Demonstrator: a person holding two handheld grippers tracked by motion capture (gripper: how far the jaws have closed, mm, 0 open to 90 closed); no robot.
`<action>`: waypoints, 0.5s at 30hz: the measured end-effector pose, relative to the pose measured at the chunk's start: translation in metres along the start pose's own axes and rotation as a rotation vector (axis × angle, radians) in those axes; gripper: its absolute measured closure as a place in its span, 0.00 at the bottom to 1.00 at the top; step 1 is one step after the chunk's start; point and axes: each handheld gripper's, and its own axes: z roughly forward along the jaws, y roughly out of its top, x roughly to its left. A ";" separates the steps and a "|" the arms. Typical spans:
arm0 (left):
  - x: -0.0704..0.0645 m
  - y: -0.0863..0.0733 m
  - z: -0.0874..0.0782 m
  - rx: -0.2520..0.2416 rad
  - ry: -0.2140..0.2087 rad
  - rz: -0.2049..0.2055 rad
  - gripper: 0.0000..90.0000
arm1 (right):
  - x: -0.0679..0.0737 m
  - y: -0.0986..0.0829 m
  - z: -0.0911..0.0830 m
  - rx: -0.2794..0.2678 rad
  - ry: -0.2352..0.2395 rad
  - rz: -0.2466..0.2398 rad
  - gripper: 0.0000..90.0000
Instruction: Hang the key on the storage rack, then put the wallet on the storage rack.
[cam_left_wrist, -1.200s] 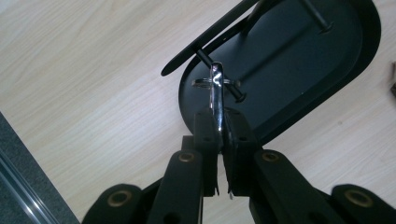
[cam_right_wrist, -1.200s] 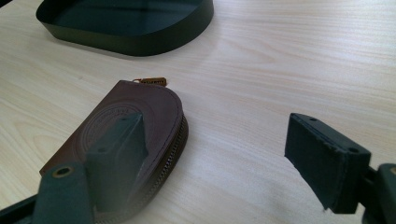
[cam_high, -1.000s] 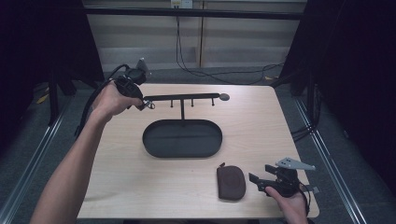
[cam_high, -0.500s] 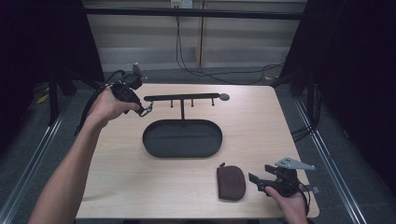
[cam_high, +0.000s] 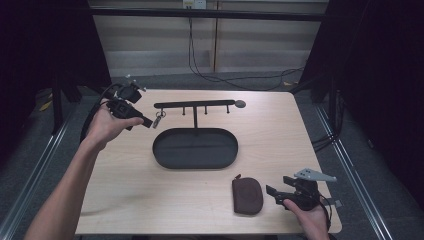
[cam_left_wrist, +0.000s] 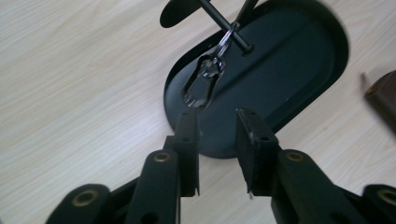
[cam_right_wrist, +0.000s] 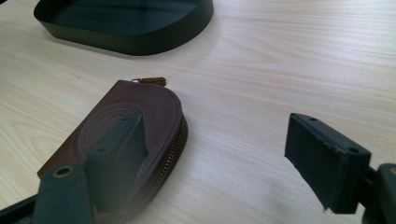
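Our left tool (cam_left_wrist: 217, 119) sits open just short of the keyring (cam_left_wrist: 204, 84) hanging on the rack's peg (cam_high: 161, 107). Our right tool (cam_high: 286, 194), open, rests beside the pouch (cam_high: 247, 194) on the desk. Next we likely deal with that pouch

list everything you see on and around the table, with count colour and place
table: 1, light wood, centre
key rack with oval tray base: 1, black, mid table
keys on ring: 1 bunch, silver, hanging at the rack bar's left end
zip pouch: 1, brown leather, near edge, right of centre
cables: several, black, floor behind table
left hand-held gripper: 1, black, open, just short of the keys
right hand-held gripper: 1, black, open, beside the pouch
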 end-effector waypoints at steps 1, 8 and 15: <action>0.001 -0.003 0.000 -0.018 -0.013 0.007 0.75 | 0.000 0.000 0.000 -0.001 -0.001 0.000 0.23; 0.001 -0.025 0.004 -0.102 -0.054 0.033 0.67 | 0.000 0.000 -0.001 -0.001 -0.001 -0.005 0.23; 0.003 -0.049 0.013 -0.147 -0.033 0.002 0.56 | 0.000 0.000 -0.001 -0.001 -0.001 -0.004 0.23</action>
